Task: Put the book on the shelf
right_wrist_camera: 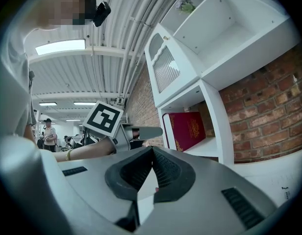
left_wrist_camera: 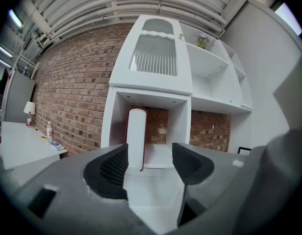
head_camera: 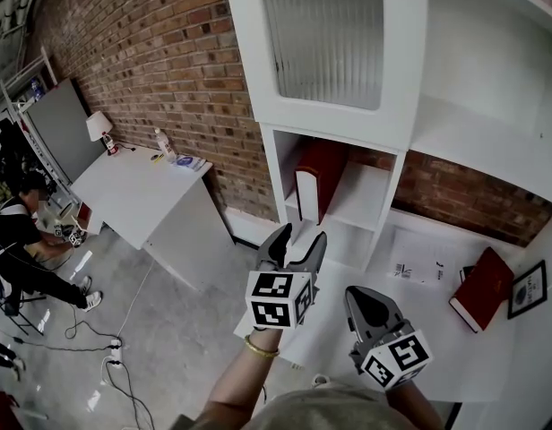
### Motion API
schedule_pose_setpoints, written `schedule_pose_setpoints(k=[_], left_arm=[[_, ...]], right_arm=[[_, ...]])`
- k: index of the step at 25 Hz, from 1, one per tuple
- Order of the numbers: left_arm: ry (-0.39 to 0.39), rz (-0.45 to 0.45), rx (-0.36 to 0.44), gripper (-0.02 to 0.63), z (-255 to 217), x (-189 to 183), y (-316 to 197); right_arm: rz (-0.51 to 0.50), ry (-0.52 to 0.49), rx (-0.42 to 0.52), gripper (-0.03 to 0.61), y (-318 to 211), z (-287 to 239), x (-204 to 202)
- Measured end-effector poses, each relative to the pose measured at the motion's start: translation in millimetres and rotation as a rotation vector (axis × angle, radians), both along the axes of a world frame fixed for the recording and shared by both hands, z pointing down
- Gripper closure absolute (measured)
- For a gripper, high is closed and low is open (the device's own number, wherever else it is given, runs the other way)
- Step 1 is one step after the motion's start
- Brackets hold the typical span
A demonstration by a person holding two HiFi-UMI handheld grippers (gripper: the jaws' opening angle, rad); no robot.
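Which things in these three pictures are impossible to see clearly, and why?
Head view: contents behind the ribbed glass door, blurred by the glass.
Head view: print on the paper sheet, too small.
Right gripper view: gold lettering on the standing red book, too small to read.

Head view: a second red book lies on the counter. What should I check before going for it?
1. Upright book stands in the shelf compartment: ok.
2. Free space beside it for another book: ok.
3. Left gripper open and empty: ok.
4. Right gripper ready to grasp: not ok, it is shut on nothing.
5. Second book lies flat on the counter, uncovered: ok.
6. Gap between it and the picture frame: cannot tell.
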State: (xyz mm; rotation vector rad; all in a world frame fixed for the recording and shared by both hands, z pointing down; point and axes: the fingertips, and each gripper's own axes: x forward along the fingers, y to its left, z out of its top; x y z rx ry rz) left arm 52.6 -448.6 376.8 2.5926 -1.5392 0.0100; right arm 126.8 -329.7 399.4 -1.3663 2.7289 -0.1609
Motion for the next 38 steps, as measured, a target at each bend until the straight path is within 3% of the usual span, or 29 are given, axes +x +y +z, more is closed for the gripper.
schedule_pose_setpoints(k=[6, 13, 19, 25, 38], left_arm=[[0.025, 0.012, 0.027, 0.362, -3, -10, 36], [0.024, 0.014, 0.046, 0.503, -2, -31, 74], [0.025, 0.011, 0.04, 0.573, 4, -53, 104], [0.04, 0.015, 0.044, 0.603, 4, -72, 129], [0.062, 0.025, 0.026, 0.604, 8, -104, 180]], right_arm=[[0.015, 0.003, 0.001, 0.572, 13, 1, -5], [0.034, 0.007, 0.008, 0.571, 28, -3, -18], [0.057, 0.004, 0.011, 0.571, 46, -2, -31], [0.079, 0.002, 0.016, 0.571, 64, -5, -42], [0.097, 0.0, 0.008, 0.572, 112, -6, -65]])
